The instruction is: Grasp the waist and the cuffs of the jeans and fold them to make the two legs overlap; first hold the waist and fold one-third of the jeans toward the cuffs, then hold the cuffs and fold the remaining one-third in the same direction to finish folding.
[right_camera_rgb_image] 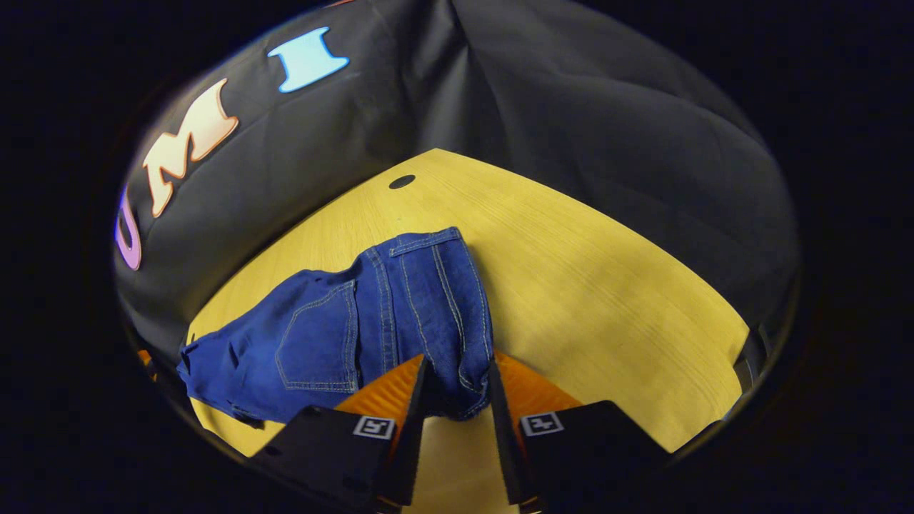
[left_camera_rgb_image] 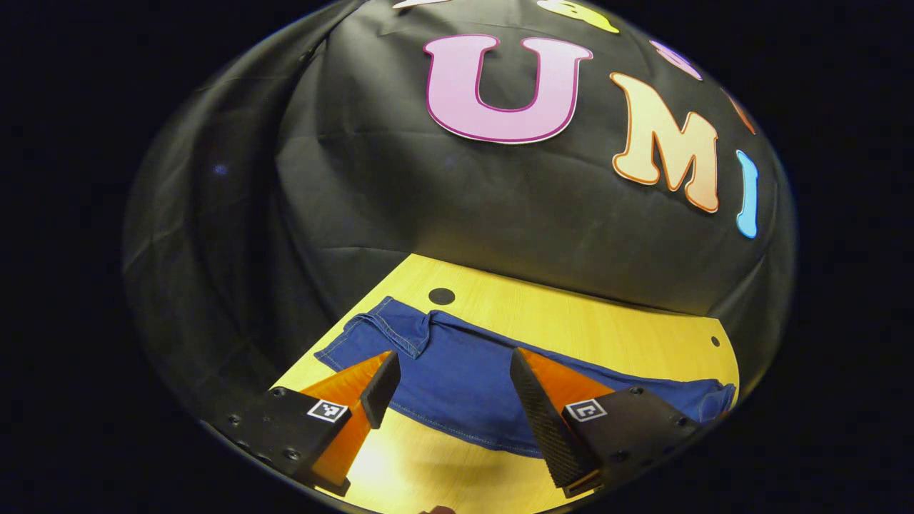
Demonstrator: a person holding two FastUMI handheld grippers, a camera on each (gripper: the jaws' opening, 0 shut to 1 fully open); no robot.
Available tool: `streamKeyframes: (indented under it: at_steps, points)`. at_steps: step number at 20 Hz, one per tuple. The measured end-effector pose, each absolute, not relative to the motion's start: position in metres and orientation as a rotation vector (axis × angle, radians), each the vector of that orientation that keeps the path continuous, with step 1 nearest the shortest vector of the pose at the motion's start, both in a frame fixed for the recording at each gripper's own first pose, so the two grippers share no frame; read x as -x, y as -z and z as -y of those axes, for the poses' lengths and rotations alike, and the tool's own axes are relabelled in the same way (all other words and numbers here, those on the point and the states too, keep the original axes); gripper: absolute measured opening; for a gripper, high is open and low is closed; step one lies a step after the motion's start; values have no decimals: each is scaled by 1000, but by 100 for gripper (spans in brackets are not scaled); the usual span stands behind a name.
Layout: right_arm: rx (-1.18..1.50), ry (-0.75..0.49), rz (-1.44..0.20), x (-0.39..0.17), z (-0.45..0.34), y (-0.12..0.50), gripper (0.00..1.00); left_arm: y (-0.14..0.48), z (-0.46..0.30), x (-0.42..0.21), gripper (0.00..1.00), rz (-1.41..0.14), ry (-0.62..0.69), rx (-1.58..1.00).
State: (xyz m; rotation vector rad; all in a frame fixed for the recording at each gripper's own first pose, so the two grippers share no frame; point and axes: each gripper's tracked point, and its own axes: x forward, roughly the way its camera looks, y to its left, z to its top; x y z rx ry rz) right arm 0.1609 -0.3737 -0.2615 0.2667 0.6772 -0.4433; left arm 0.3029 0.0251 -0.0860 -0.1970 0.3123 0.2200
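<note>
The blue denim jeans (left_camera_rgb_image: 457,371) lie on the yellow wood-grain table (left_camera_rgb_image: 571,314), stretched out flat across it in the left gripper view. There the left gripper (left_camera_rgb_image: 453,385) hovers above the cloth with its jaws spread wide, touching nothing; a round dark hole (left_camera_rgb_image: 441,295) marks the tabletop just behind the jeans. The right gripper view gives the detail the other lacks: pale contrast stitching, a back pocket (right_camera_rgb_image: 318,339), and a narrow doubled section running toward the far edge. Here the right gripper (right_camera_rgb_image: 455,396) has its jaws pressed in on a bunched end of the denim, pinching it between both fingers.
</note>
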Motion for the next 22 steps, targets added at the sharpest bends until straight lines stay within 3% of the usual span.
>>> streamKeyframes:
  at_steps: [3,9,12,15,16,22]
  points:
    - [-292,452,-642,-164,374,261,39,83,-22,-302,95,-304,-206,199]
    - [-407,449,-570,-166,370,253,5,77,-6,-306,95,-282,-166,206]
    - [-364,466,-570,-164,370,249,2,77,-3,-302,95,-284,-147,215]
    - [-340,503,-536,-157,372,231,5,78,2,-299,95,-288,-108,247]
    - [-317,525,-528,-153,372,227,2,79,3,-299,95,-292,-92,250]
    - [-245,620,-449,-142,359,188,5,70,2,-295,95,-282,14,177]
